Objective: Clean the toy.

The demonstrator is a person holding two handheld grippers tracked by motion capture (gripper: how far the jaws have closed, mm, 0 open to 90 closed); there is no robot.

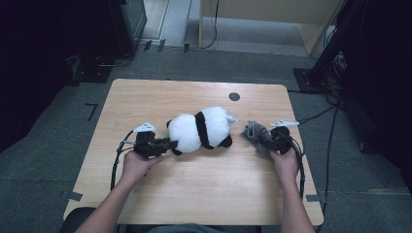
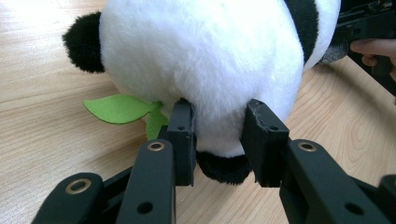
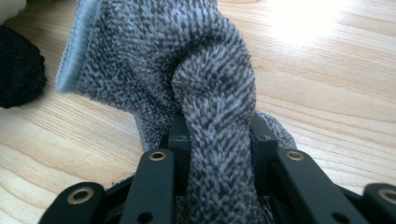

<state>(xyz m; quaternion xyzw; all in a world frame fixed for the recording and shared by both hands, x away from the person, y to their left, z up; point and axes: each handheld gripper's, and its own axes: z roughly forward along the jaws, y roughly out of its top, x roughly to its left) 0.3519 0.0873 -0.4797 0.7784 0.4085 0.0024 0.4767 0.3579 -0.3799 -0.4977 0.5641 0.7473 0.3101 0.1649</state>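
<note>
Jaws of my left gripper [image 1: 167,143] pinch the white-and-black plush panda [image 1: 201,128]; right of the panda, my right gripper [image 1: 270,139], held low, pinches grey knitted cloth [image 1: 256,134].

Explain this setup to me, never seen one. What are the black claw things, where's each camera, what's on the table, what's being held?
No robot here: a person holds a two-jaw gripper in each hand. The high view looks down from above the person's side of the wooden table. The other two cameras ride on the grippers and look along their black jaws. A plush panda lies on the table, a green felt leaf beside it. The left gripper is clamped on the panda's white plush. The right gripper has a fold of grey knitted cloth between its jaws; in the high view that cloth sits just right of the panda.
</note>
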